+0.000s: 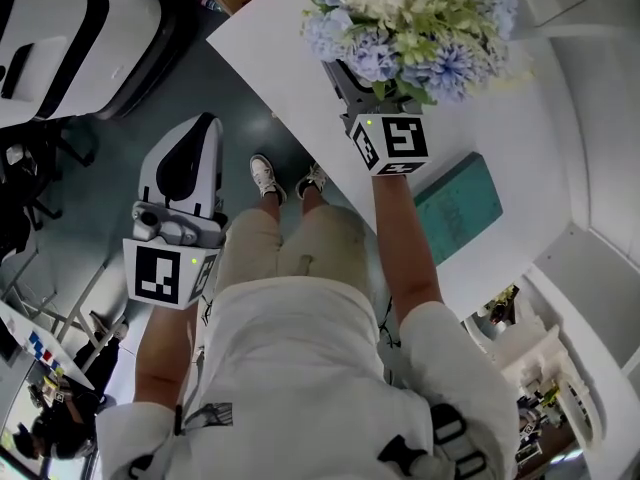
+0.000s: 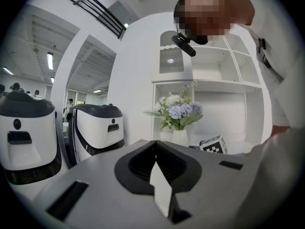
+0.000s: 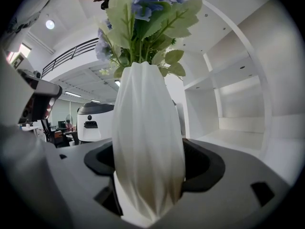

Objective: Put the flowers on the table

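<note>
1. Fingers of the right gripper [image 3: 148, 202] are clamped on the lower body of the vase [image 3: 147, 142]. It fills the gap and stands upright.
2. Fingers of the left gripper [image 2: 157, 175] are pressed together with nothing between them, just a seam down the middle.
3. Vase: white, matte, tall, with twisted lengthwise ribs, a narrow neck and a fuller belly. Flowers [image 3: 143, 13]: pale blue and white heads, broad green leaves.
4. Head view: the bouquet sits over the white table [image 1: 290, 48], near its edge. It hides the vase and the right jaw tips, so only the marker cube [image 1: 392, 143] shows. Can't tell whether the vase base touches the tabletop.
5. Head view only: a teal book [image 1: 460, 208] lies flat on the table, just beside the right forearm. The left gripper is held off the table by the person's leg, over the dark floor [image 1: 250, 118].
6. Left gripper view only: a side-on look at the whole bouquet in the vase, with white shelves [image 2: 228, 85] behind it. Two rounded white-and-black machines [image 2: 97, 128] stand at left.
</note>
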{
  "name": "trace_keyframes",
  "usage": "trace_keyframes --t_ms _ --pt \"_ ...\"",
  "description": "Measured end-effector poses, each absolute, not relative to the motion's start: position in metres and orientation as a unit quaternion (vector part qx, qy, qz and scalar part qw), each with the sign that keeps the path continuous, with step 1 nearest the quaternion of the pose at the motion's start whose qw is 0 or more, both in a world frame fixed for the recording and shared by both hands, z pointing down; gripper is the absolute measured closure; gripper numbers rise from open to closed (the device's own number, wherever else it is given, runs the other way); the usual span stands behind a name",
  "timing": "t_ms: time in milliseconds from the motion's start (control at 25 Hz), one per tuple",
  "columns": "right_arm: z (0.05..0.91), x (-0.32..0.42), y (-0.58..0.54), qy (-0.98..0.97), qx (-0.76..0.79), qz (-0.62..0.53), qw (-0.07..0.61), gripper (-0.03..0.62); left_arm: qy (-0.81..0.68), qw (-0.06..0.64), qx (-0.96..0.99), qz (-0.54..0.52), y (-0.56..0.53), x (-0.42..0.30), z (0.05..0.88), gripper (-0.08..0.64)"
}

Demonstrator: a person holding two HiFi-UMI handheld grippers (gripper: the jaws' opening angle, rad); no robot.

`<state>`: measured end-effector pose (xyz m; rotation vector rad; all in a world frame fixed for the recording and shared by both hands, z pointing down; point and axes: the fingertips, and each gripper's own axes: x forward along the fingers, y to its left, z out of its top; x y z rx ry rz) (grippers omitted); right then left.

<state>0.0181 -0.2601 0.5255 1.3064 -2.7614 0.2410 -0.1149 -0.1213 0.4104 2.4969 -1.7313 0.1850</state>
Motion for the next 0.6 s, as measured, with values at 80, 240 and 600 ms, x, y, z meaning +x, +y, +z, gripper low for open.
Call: trace_keyframes --t_ms 80,240,600 --pt "0.527 0.018 -0.262 -0.9 0.426 0.077 0.037 0.193 -0.567 0.05 0.82 0.062 -0.121 -0.113 0.413 0.545" --pt "0.528 0.019 -0.264 -0.903 0.423 0.069 0.036 0.193 -0.571 0.056 0.817 0.066 -0.122 -0.112 0.418 0.545" --pt "0.525 0.015 -0.27 -0.908 0.413 0.063 0.026 0.193 -0.575 0.07 0.812 0.071 -0.13 -0.108 0.427 0.545"
